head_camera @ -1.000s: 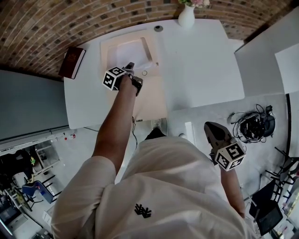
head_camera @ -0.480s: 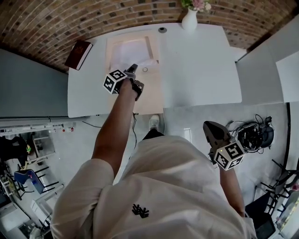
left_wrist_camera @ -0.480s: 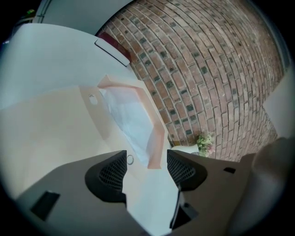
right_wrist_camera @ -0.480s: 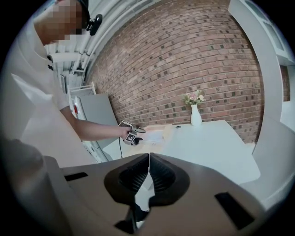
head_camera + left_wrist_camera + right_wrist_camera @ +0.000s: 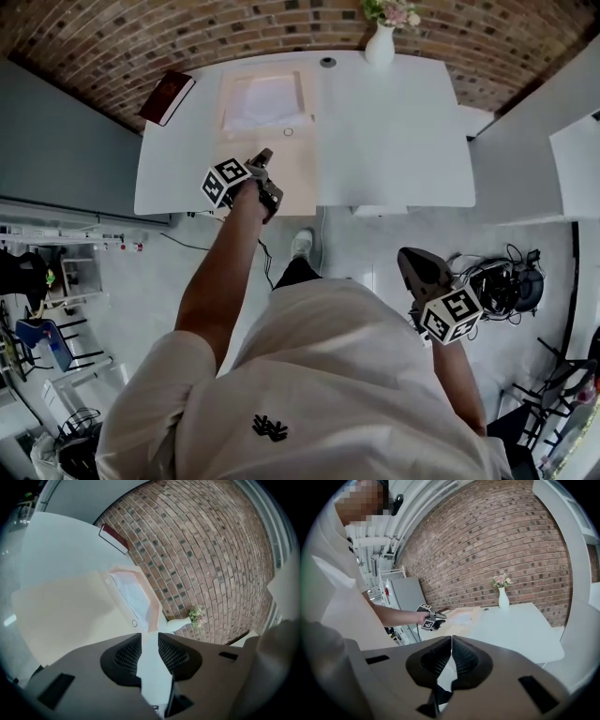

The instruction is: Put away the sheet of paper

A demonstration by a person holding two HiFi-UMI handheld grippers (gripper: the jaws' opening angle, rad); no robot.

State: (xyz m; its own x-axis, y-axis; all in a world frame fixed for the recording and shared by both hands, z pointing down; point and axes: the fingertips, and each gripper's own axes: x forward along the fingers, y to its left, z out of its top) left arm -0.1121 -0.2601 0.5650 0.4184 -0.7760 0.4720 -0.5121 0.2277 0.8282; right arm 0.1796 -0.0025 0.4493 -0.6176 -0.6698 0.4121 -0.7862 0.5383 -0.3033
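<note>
The white sheet of paper (image 5: 262, 101) lies inside a shallow beige tray (image 5: 223, 94) at the back of the white table (image 5: 394, 141). A flat beige flap (image 5: 300, 183) reaches from the tray to the table's near edge. My left gripper (image 5: 265, 155) hangs over that flap, short of the tray. Its jaws have just been closing, with a gap left and nothing between them. In the left gripper view the sheet (image 5: 129, 595) lies ahead of the left gripper (image 5: 150, 637). My right gripper (image 5: 405, 255) is shut and empty, low at my side over the floor.
A red book (image 5: 167, 97) lies at the table's far left corner. A white vase with flowers (image 5: 380, 42) stands at the back against the brick wall. A small ring (image 5: 288, 132) rests beside the tray. A tangle of cables (image 5: 506, 281) sits on the floor at right.
My left gripper has pulled back from the tray's edge towards the table's near edge. The table now looks farther from my body. The right gripper has shifted slightly.
</note>
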